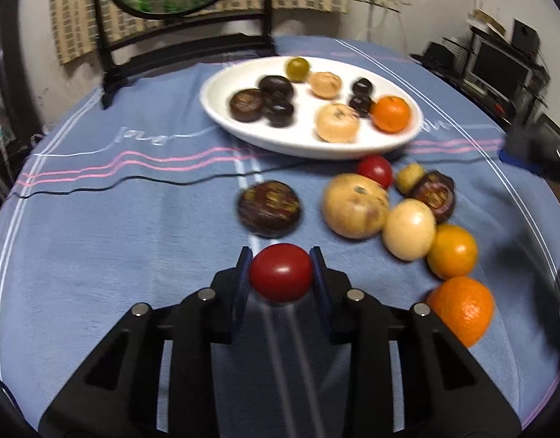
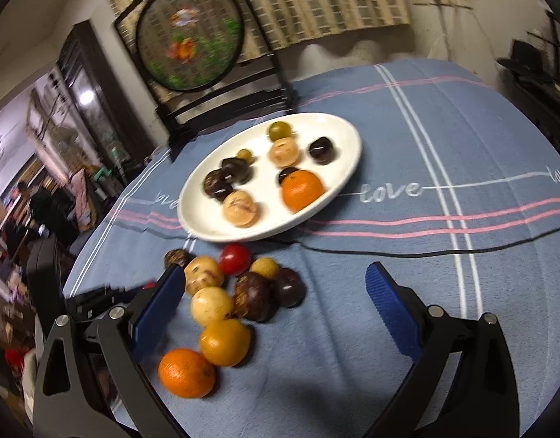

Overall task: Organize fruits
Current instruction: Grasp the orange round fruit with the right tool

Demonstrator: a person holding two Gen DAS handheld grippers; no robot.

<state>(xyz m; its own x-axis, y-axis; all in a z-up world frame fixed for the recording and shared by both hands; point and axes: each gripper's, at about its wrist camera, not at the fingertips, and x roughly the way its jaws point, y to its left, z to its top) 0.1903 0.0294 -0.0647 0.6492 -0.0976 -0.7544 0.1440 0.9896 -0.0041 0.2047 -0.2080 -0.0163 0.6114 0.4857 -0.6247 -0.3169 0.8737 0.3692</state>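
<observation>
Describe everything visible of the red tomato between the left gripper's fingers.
The red tomato is small, round and slightly flattened, with smooth glossy skin and a soft highlight on top. No stem shows. It sits between the two blue pads of the left gripper, which press on its left and right sides, over the blue tablecloth. Whether its underside rests on the cloth cannot be told. It touches no other fruit, and the right wrist view does not show it.
</observation>
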